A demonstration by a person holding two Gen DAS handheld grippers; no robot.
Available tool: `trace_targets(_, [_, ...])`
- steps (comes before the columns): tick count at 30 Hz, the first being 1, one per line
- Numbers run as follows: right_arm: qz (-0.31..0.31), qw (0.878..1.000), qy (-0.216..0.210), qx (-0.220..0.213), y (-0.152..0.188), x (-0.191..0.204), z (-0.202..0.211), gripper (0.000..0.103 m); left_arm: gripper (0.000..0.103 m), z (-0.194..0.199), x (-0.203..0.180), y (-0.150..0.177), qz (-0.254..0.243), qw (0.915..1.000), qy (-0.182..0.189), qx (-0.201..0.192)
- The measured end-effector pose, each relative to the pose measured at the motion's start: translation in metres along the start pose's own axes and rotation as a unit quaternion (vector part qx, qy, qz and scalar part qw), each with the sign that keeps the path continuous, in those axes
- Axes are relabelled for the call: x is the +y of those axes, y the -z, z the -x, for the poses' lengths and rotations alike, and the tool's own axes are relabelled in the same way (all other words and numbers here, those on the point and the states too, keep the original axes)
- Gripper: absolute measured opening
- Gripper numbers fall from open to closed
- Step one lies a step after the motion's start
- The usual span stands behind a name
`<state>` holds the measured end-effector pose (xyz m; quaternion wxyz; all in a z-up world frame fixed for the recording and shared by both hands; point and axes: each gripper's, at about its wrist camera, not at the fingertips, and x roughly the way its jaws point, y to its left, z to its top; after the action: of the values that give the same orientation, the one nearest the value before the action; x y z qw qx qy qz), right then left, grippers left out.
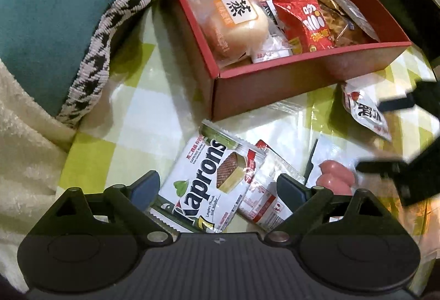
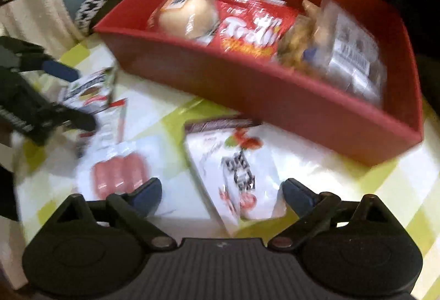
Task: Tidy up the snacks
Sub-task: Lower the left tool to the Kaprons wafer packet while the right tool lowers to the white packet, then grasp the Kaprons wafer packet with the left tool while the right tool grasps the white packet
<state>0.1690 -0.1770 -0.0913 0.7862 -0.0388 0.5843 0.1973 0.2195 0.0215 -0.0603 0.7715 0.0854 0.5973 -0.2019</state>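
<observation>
A red box (image 1: pixel 275 85) (image 2: pixel 247 96) on the green-checked tablecloth holds a steamed cake packet (image 1: pixel 236 19), a red snack bag (image 1: pixel 308 22) (image 2: pixel 250 30) and more packets. My left gripper (image 1: pixel 217 187) is open, its jaws on either side of a white Kaprons wafer packet (image 1: pixel 203 184), with a red-and-white packet (image 1: pixel 264 190) beside it. My right gripper (image 2: pixel 220 192) is open over a white packet with red print (image 2: pixel 236 179). A sausage pack (image 1: pixel 332 173) (image 2: pixel 118 173) lies between the two grippers. The right gripper shows at the right edge of the left wrist view (image 1: pixel 385 135).
A teal cushion (image 1: pixel 55 19) with a black-and-white trim and a cream blanket (image 1: pixel 22 162) lie left of the box. Another white-and-red packet (image 1: pixel 363 107) lies in front of the box's right corner. The left gripper (image 2: pixel 63 96) shows at the left of the right wrist view.
</observation>
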Motion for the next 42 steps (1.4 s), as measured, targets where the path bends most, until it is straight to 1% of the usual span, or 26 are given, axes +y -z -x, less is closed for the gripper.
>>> trace_targets(2, [-0.006,1.000,-0.027,0.006,0.006,-0.001,0.007,0.097,0.095,0.000,-0.001,0.000,0.000,1.0000,-0.001,0.000])
trace_targets(3, [-0.001,1.000,-0.021,0.000,0.007,-0.004,0.011,0.095,0.095,0.001,-0.001,0.000,0.002,1.0000,-0.001,-0.001])
trace_targets(5, [0.001,1.000,0.004,-0.002,0.005,-0.012,0.015,0.096,0.095,0.001,0.000,0.000,0.007,1.0000,0.004,-0.002])
trace_targets(7, [-0.031,0.999,0.021,-0.004,-0.006,-0.028,0.010,0.096,0.095,0.002,-0.001,-0.001,0.009,0.9999,0.004,-0.005])
trace_targets(9, [-0.051,0.999,0.013,-0.008,-0.013,-0.033,0.003,0.097,0.095,0.001,-0.001,-0.002,0.009,0.9999,0.005,-0.003])
trace_targets(11, [-0.039,0.999,0.012,-0.018,-0.019,-0.027,-0.001,0.099,0.095,-0.002,0.000,-0.003,0.010,0.9999,0.007,0.001])
trace_targets(12, [-0.034,0.999,0.017,-0.019,-0.022,-0.022,-0.005,0.103,0.095,-0.003,0.000,-0.004,0.009,0.9999,0.007,0.003])
trace_targets(16, [-0.053,0.997,0.048,-0.029,-0.031,-0.013,-0.017,0.103,0.095,-0.006,0.002,-0.006,0.012,0.9999,0.007,0.010])
trace_targets(17, [-0.052,0.996,0.060,-0.028,-0.029,-0.014,-0.017,0.103,0.095,-0.007,0.002,-0.006,0.013,0.9998,0.006,0.010])
trace_targets(19, [-0.028,0.996,0.085,-0.024,-0.026,-0.001,-0.021,0.103,0.095,-0.007,0.002,-0.006,0.011,0.9999,0.005,0.011])
trace_targets(20, [-0.025,0.996,0.087,-0.025,-0.024,0.002,-0.019,0.103,0.095,-0.007,0.002,-0.005,0.010,0.9999,0.003,0.011])
trace_targets(21, [-0.028,0.996,0.087,-0.025,-0.024,0.003,-0.016,0.094,0.095,-0.007,0.002,-0.005,0.008,0.9999,0.000,0.011])
trace_targets(22, [-0.031,0.995,0.086,-0.027,-0.023,0.004,-0.013,0.081,0.095,-0.006,0.001,-0.004,0.007,0.9999,0.000,0.011])
trace_targets(23, [-0.039,0.995,0.083,-0.030,-0.021,0.002,-0.008,0.073,0.095,-0.006,0.000,-0.003,0.005,0.9999,0.002,0.011])
trace_targets(24, [-0.053,0.995,0.072,-0.033,-0.020,-0.001,-0.003,0.060,0.095,-0.006,0.000,-0.003,0.003,0.9999,0.002,0.010])
trace_targets(25, [-0.074,0.996,0.050,-0.031,-0.018,-0.007,0.001,0.059,0.095,-0.005,0.000,-0.002,0.001,1.0000,0.001,0.009])
trace_targets(26, [-0.081,0.995,0.039,-0.030,-0.016,-0.009,0.002,0.058,0.095,-0.004,0.000,-0.002,0.001,1.0000,0.001,0.008])
trace_targets(28, [-0.074,0.996,0.044,-0.032,-0.012,-0.007,0.003,0.059,0.095,-0.003,0.001,-0.003,0.000,1.0000,0.003,0.007])
trace_targets(31, [-0.067,0.997,0.030,-0.032,-0.011,0.000,0.005,0.058,0.096,-0.002,0.002,-0.002,-0.011,0.9999,0.006,0.007])
trace_targets(34, [-0.049,0.998,0.033,-0.031,-0.009,0.003,0.005,0.058,0.096,-0.009,-0.001,-0.001,-0.022,0.9996,0.007,0.019])
trace_targets(35, [-0.046,0.998,0.036,-0.031,-0.008,0.004,0.005,0.058,0.100,-0.011,-0.002,-0.001,-0.026,0.9995,0.006,0.019])
trace_targets(37, [-0.037,0.998,0.042,-0.029,-0.008,0.004,0.005,0.059,0.101,-0.014,-0.008,-0.003,-0.040,0.9991,0.002,0.015])
trace_targets(40, [-0.035,0.998,0.044,-0.029,-0.010,0.007,-0.001,0.060,0.102,-0.016,-0.009,-0.005,-0.034,0.9993,0.002,0.016])
trace_targets(42, [-0.034,0.998,0.047,-0.027,-0.012,0.008,-0.002,0.062,0.102,-0.016,-0.011,-0.002,-0.031,0.9994,-0.005,0.016])
